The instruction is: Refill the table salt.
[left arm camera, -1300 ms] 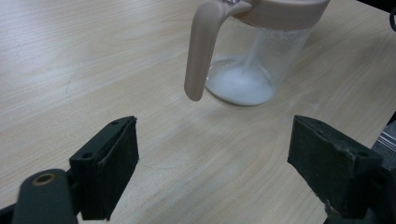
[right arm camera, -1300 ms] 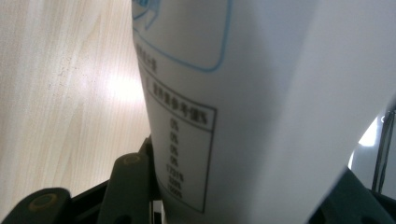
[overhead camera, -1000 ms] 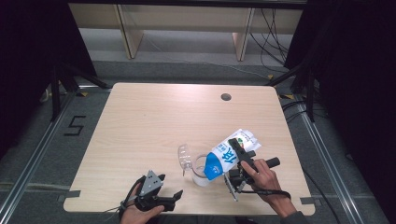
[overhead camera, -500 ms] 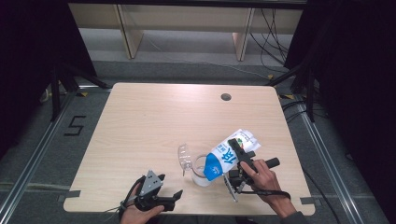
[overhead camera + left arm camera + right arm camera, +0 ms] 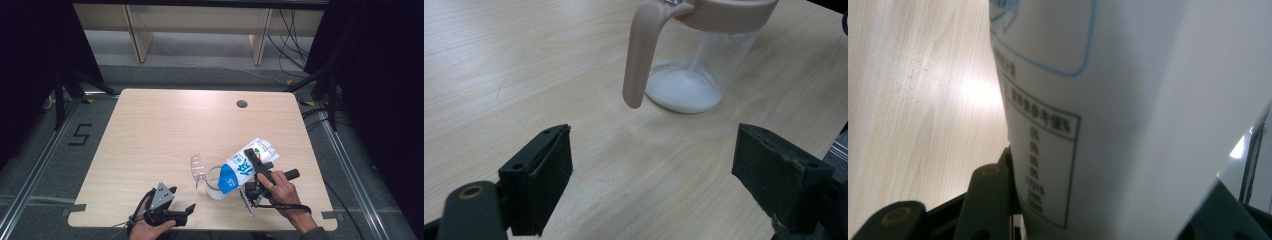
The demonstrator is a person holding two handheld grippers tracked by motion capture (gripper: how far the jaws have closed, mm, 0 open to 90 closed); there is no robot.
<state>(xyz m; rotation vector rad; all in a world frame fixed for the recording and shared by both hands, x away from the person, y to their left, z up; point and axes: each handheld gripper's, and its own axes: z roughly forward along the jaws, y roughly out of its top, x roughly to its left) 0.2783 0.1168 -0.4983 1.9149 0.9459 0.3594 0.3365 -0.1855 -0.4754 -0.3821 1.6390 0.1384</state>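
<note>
The wooden table (image 5: 165, 130) carries the whole scene at its near right corner, where a white and blue milk carton (image 5: 241, 167) is tipped steeply over a clear pitcher (image 5: 696, 65) with a beige rim and handle. The carton's long axis slants from upper right, its folded base end farthest from the person, down to lower left, where its blue spout end hangs over the pitcher's mouth. The right gripper (image 5: 256, 176) is clamped across the carton's middle, and in the right gripper view the printed side panel (image 5: 1048, 150) sits squeezed between the two black jaws. The pitcher stands upright on the table just left of that gripper, with a shallow pool of white milk (image 5: 681, 92) in its bottom and its flip lid (image 5: 198, 166) swung open to the left. The left gripper (image 5: 172, 212) rests near the table's front edge, apart from the pitcher and to its lower left, with its jaws spread wide and nothing between them; the pitcher's handle (image 5: 638, 55) points towards it. The pour probably turns on keeping the spout end directly above the open mouth, so the right hand is the one that matters.
</note>
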